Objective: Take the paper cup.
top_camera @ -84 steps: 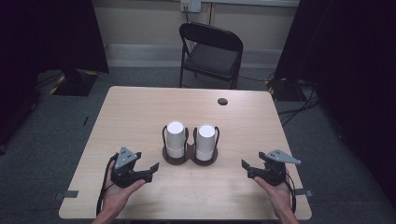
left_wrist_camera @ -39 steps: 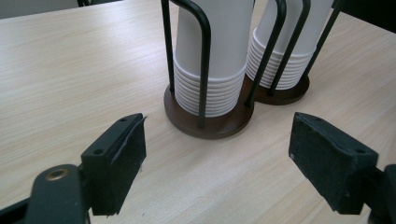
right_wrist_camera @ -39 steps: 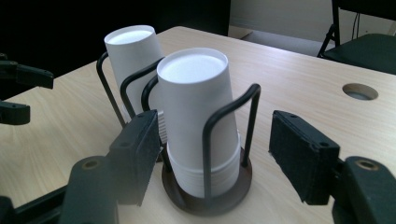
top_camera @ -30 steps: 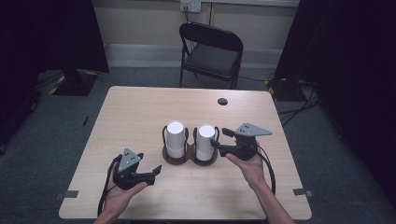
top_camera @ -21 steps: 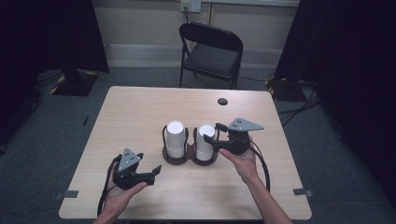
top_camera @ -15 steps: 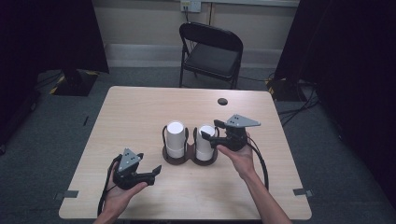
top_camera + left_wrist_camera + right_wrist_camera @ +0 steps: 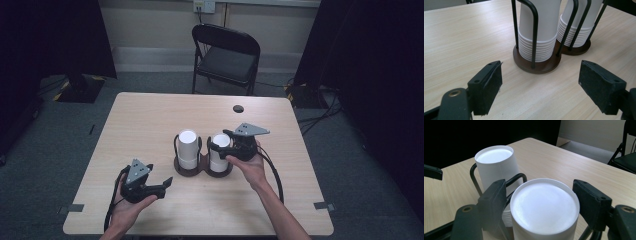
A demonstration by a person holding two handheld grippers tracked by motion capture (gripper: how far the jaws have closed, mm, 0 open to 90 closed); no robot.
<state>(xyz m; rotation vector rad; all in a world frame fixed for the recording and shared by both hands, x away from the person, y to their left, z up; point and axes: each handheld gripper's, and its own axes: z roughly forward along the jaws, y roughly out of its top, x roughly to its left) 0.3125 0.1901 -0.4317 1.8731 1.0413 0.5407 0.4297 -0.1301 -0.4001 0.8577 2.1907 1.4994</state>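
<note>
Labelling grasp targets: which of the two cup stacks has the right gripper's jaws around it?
The right-hand cup stack: the right gripper has a jaw on each side of its top. The left-hand cup stack stands free beside it.

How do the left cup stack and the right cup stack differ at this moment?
The right cup stack has the right gripper around its top, one of the fingers on each side; the left cup stack stands free. The left gripper rests apart from both stacks, open. Both stacks are white, upside down, in black wire holders.
</note>
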